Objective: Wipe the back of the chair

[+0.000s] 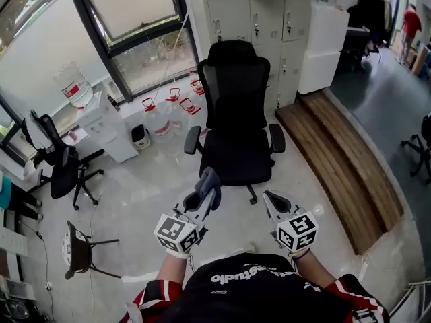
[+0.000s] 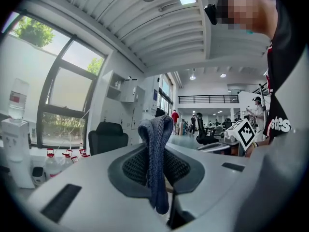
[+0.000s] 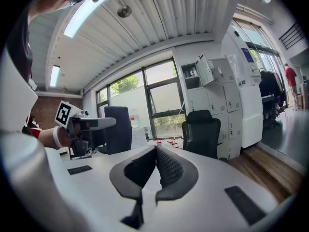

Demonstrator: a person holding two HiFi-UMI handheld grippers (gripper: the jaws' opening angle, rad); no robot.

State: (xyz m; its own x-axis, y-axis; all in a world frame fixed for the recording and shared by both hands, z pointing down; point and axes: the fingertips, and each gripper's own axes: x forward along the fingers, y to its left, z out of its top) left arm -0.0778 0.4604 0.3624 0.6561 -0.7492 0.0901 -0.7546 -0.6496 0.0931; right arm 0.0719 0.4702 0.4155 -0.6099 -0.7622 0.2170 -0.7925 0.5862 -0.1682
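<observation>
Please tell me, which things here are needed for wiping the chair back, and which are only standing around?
For the job:
chair
cloth, clamped in the left tool
right tool, shut and empty

Just standing around:
water jugs
dispenser
stool
side chair
lockers

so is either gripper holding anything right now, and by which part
The left gripper is shut on a grey cloth, pinched about midway, its folded end sticking up past the jaws. The right gripper is shut and empty.
</observation>
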